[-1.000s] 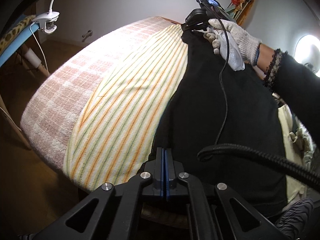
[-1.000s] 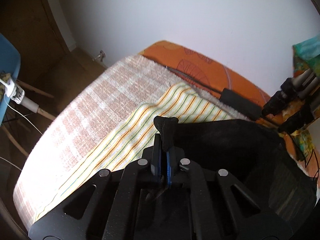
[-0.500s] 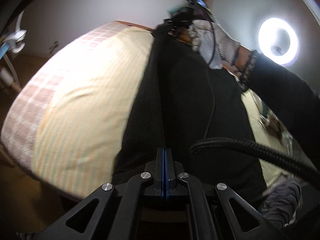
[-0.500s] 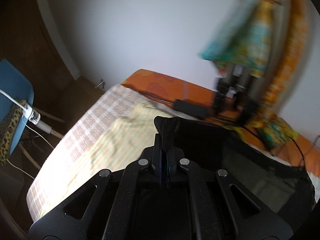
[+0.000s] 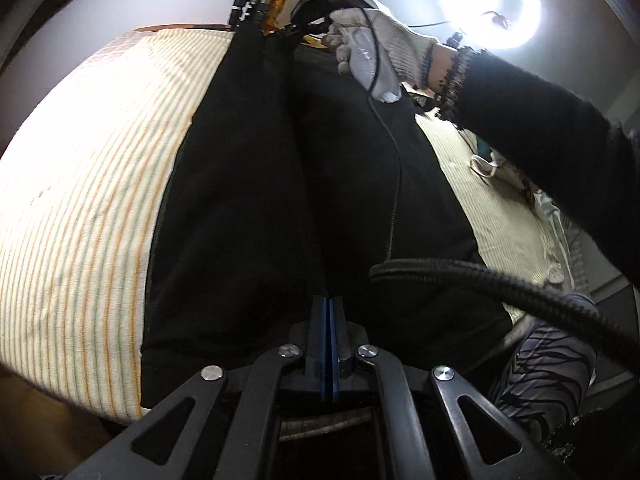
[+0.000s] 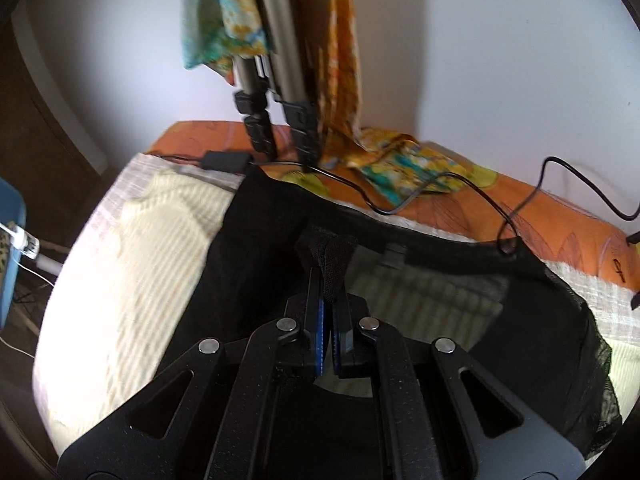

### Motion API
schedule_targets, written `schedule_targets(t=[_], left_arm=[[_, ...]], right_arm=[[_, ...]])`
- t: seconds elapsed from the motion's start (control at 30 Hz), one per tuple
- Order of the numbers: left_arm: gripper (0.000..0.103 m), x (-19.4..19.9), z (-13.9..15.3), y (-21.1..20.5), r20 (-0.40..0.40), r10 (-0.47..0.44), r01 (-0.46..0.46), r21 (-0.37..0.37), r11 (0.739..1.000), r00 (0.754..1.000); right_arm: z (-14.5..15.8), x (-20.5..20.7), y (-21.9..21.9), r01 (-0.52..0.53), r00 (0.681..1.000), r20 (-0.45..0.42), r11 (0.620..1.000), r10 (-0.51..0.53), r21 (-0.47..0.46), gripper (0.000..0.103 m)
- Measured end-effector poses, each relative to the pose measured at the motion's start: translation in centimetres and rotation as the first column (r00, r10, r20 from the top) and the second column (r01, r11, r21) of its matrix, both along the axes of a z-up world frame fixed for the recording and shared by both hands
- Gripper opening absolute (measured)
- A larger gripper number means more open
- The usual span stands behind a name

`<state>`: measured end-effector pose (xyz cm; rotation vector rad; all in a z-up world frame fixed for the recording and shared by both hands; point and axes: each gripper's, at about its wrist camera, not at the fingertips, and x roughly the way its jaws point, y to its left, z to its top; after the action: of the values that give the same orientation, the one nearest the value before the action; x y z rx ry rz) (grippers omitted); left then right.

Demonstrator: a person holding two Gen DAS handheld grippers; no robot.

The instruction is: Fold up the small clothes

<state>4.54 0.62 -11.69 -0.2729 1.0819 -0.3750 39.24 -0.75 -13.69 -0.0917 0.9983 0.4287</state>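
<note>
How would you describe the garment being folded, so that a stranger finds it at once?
Start at the bed, at the cream striped towel. The black garment stretches along it, held between the left gripper and right gripper. It is the only black, partly sheer cloth; everything nearby is pale or orange.

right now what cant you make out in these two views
- Left wrist view: what the left hand-held gripper pinches; its shut fingers merge with the black garment, so a grip cannot be confirmed.
- Left wrist view: the right hand-held gripper tips, too small and dark against the fabric.
- Right wrist view: the striped towel, smeared by motion blur.
- Right wrist view: the garment's near hem, hidden by the gripper body.
- Both views: the garment's type.
</note>
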Motion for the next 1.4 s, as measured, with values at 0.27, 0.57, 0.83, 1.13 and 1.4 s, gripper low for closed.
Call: schedule_targets(t=[0.27, 0.57, 0.83, 1.13, 1.4], left_arm=[[0.039, -1.4, 1.9, -0.8, 0.079, -0.030, 0.023, 0.092, 0.995, 0.996], [0.038, -4.9, 4.0, 0.7, 0.130, 0.007, -0.020, 0.101, 0.995, 0.991], [0.037, -5.7, 4.3, -2.3, 0.196, -0.015, -0.026, 0.205, 0.978, 0.981], [0.039, -5.9, 4.9, -5.3, 0.383, -0.018, -0.129, 0.355, 0.926, 0.923], [0.039, -4.5, 3.8, -13.4, 0.356, -0.174, 0.083, 0.256, 0.963, 0.918]], right_arm=[[1.8, -1.2, -1.8, 0.039, 0.999, 0.029, 0.999, -0.040, 0.021, 0.062], [8.0, -5.3, -7.2, 0.057, 0.992, 0.105, 0.996, -0.064, 0.065, 0.063], [14.0, -10.3, -15.1, 0.087, 0.978, 0.176, 0.987, -0.110, 0.133, 0.063], [16.6, -14.4, -24.7, 0.144, 0.966, 0.196, 0.980, -0.170, 0.140, 0.063], [12.9, -14.6, -27.3, 0.115, 0.986, 0.108, 0.987, -0.127, 0.110, 0.063]])
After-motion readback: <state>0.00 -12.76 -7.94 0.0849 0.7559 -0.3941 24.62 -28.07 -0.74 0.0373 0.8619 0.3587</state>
